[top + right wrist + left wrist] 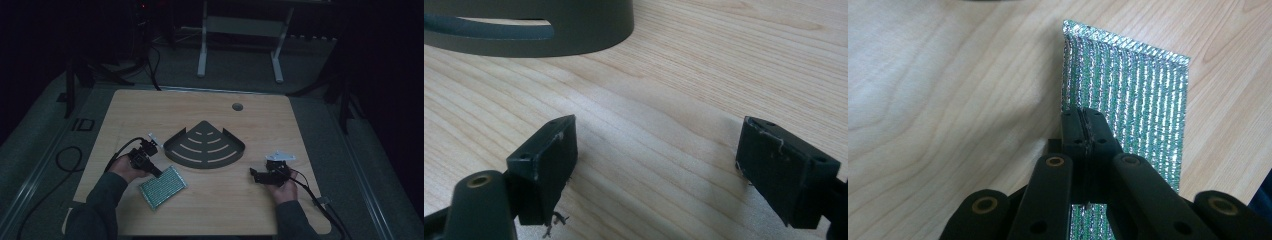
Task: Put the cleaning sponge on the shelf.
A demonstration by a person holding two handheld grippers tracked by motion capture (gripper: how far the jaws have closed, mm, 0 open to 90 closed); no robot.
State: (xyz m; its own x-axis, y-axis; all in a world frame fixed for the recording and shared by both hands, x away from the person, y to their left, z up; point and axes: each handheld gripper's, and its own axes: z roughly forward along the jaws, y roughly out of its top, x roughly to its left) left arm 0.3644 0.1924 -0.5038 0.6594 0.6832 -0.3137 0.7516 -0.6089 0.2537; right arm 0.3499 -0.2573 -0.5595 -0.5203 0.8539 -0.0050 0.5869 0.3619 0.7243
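Note:
A silver-green foil pouch (163, 186) lies on the wooden table in front of the person's left hand. My left gripper (156, 171) points down at the pouch's near-left edge. In the left gripper view its jaws are pressed together on the pouch (1133, 95), which runs forward and to the right from the tips (1083, 122). A dark fan-shaped slotted rack (205, 146) sits mid-table. My right gripper (253, 173) rests low at the right, pointing left. It stands open (656, 165) over bare wood, with the rack's wall (574, 35) ahead.
The table (260, 125) has a round cable hole (237, 106) near its far edge. Cables trail from both grippers off the table sides. A white frame stands on the floor beyond the table.

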